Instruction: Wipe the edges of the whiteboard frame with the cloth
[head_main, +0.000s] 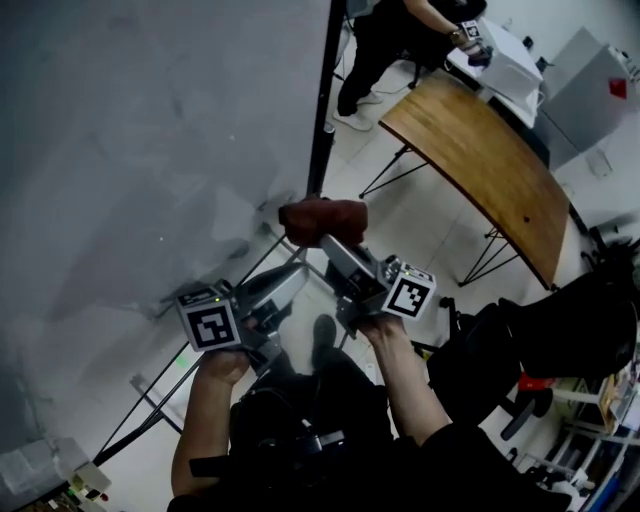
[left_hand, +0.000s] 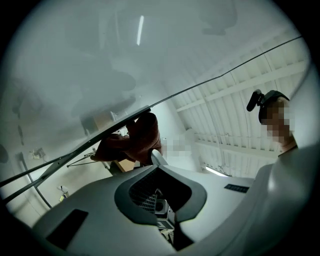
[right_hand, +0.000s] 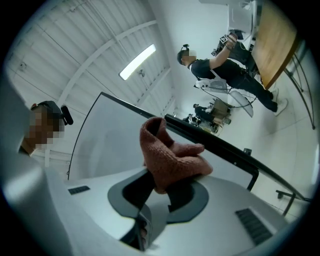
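Poking out between the right gripper's (right_hand: 159, 194) fingers (right_hand: 197, 198) sits the cloth (right_hand: 170, 160).

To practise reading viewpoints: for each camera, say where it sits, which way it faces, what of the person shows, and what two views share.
Head view: on the head, facing steeply down; shows both hands, left gripper, right gripper, cloth at the frame.
Left gripper view: on that gripper, looking up along shut jaws at the whiteboard; the person's headset at right.
Right gripper view: along jaws shut on cloth; headset at left.
Shared: all show the cloth.
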